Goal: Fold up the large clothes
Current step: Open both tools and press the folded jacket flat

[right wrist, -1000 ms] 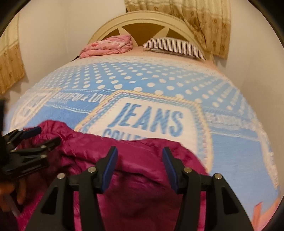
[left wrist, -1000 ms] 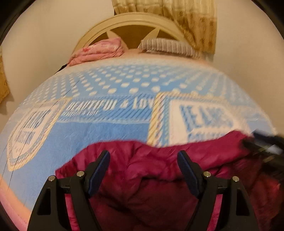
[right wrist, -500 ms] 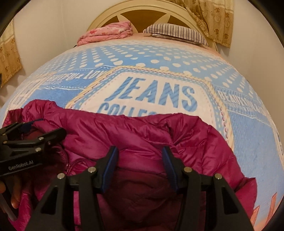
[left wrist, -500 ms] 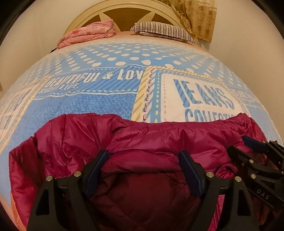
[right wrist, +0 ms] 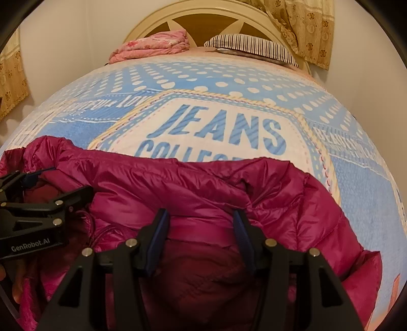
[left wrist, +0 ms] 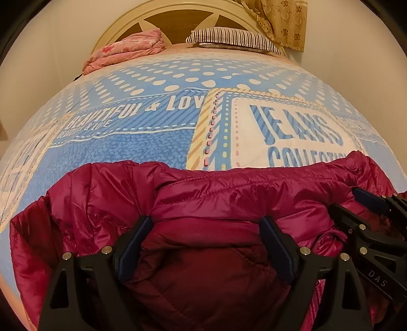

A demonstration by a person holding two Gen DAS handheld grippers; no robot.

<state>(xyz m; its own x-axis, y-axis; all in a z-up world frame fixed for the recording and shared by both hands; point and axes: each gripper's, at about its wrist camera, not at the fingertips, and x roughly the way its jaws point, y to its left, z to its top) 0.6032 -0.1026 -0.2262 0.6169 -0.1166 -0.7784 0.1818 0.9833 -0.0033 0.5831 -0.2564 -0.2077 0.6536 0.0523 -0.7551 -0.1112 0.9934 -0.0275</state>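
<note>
A magenta puffer jacket (left wrist: 229,193) lies bunched on the near part of the bed, seen also in the right wrist view (right wrist: 203,178). My left gripper (left wrist: 206,226) straddles a thick fold of it on the left side. Its jaws are opening, and the fold still touches both pads. My right gripper (right wrist: 201,221) is shut on the neighbouring fold, a smooth band of the jacket pinched between its blue pads. Each gripper shows in the other's view: the right gripper (left wrist: 346,201) at the right edge, the left gripper (right wrist: 61,182) at the left edge.
A blue printed blanket (left wrist: 152,142) covers the bed beyond the jacket. At the head lie a folded pink quilt (left wrist: 127,51) and a striped pillow (left wrist: 229,38) against a cream headboard (left wrist: 119,28). Walls close both sides; a curtain (left wrist: 279,20) hangs far right.
Both grippers have sunk toward the bed with the jacket, which now rests spread on the blanket. The left jaws stand a little wider than before.
</note>
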